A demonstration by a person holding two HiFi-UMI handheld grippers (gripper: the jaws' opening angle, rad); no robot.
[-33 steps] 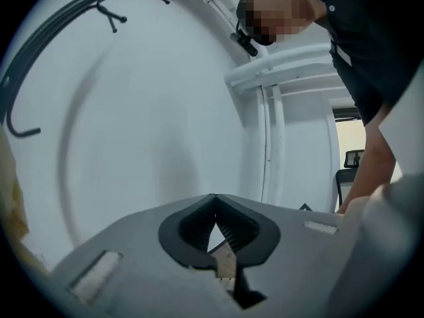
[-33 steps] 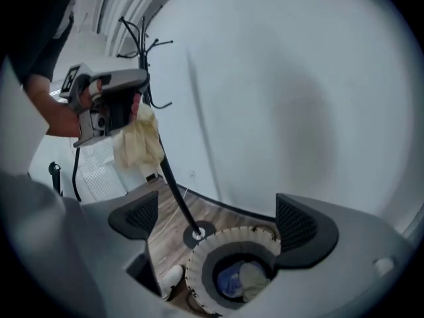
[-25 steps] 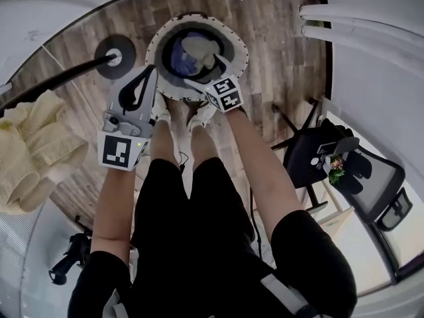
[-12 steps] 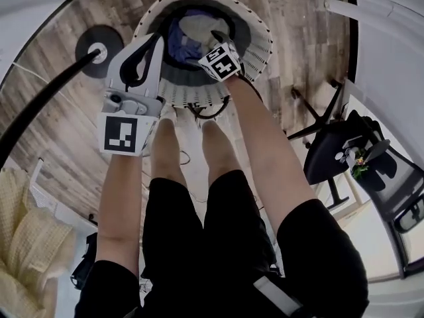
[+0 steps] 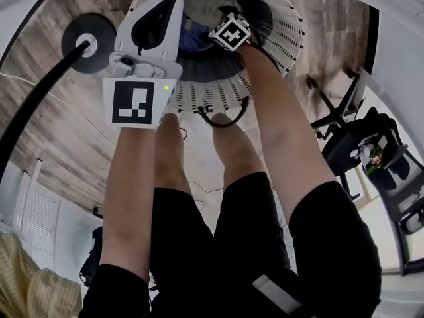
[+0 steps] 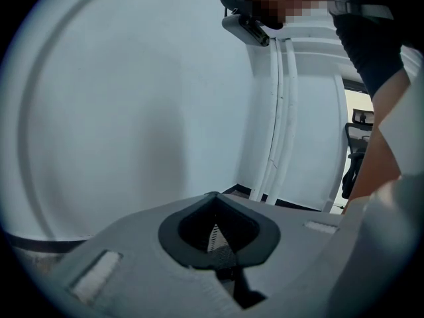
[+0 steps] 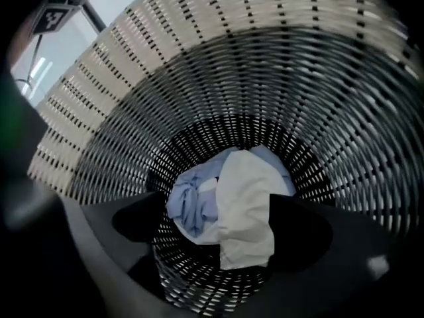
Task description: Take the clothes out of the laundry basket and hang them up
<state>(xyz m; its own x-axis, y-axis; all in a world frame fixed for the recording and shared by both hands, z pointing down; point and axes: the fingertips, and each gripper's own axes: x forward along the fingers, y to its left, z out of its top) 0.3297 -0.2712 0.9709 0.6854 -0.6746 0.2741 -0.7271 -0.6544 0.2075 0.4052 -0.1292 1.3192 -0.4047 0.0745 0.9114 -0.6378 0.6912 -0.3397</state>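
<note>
One laundry basket (image 5: 281, 42) is standing here, and two garments are lying inside: a blue garment (image 7: 191, 204) and a white garment (image 7: 246, 211). Two grippers are showing, the left gripper (image 5: 167, 8) and the right gripper (image 7: 218, 237). One office chair (image 5: 371, 161), one round stand base (image 5: 86, 42) and one yellow cloth (image 5: 26, 287) are sitting nearby.

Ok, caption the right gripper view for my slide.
Right gripper, jaws open, empty and just closing slightly, looks down into the laundry basket at a blue garment and a white garment.
</note>
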